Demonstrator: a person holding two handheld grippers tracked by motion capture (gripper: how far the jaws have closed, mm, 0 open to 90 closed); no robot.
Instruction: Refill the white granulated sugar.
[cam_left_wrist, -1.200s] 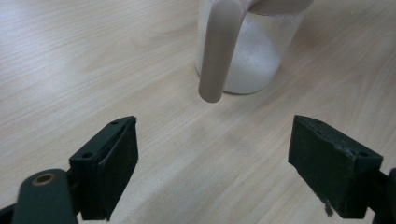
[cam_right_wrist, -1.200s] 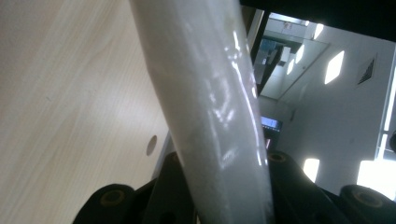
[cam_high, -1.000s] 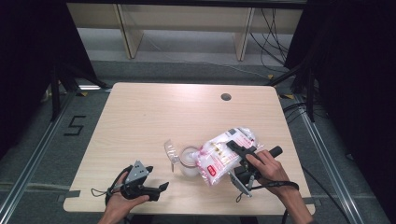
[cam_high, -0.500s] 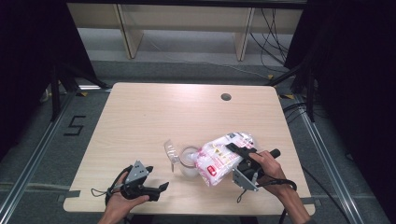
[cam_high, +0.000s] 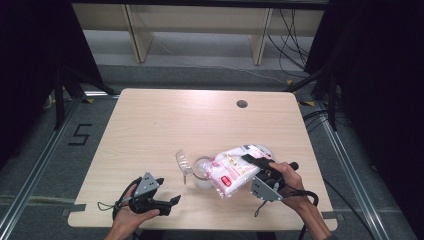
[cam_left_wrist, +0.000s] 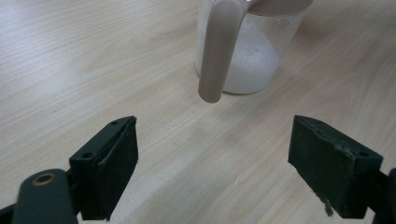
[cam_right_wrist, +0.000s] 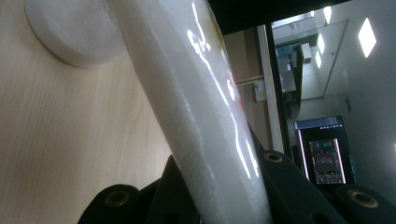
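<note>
A clear plastic jug (cam_high: 201, 171) with white grains in its bottom stands near the table's front middle, its handle (cam_high: 183, 164) pointing left. My right gripper (cam_high: 251, 161) is shut on a pink-and-white bag (cam_high: 231, 169) of white grains, which lies tilted with its left end over the jug's mouth. In the right gripper view the bag (cam_right_wrist: 201, 116) rises between the jaws of my right gripper (cam_right_wrist: 210, 205). My left gripper (cam_high: 172, 202) rests open near the front edge, left of the jug. The left gripper view shows the jug (cam_left_wrist: 250, 56) and its handle (cam_left_wrist: 215, 56) ahead of my open left gripper (cam_left_wrist: 212, 163).
The wooden table (cam_high: 150, 125) has a round cable hole (cam_high: 242, 104) at the back right. Shelving and cables stand beyond the far edge. A lit screen (cam_right_wrist: 324, 151) shows far off in the right gripper view.
The right gripper and the bag have shifted slightly left, toward the jug. The left gripper has not moved.
</note>
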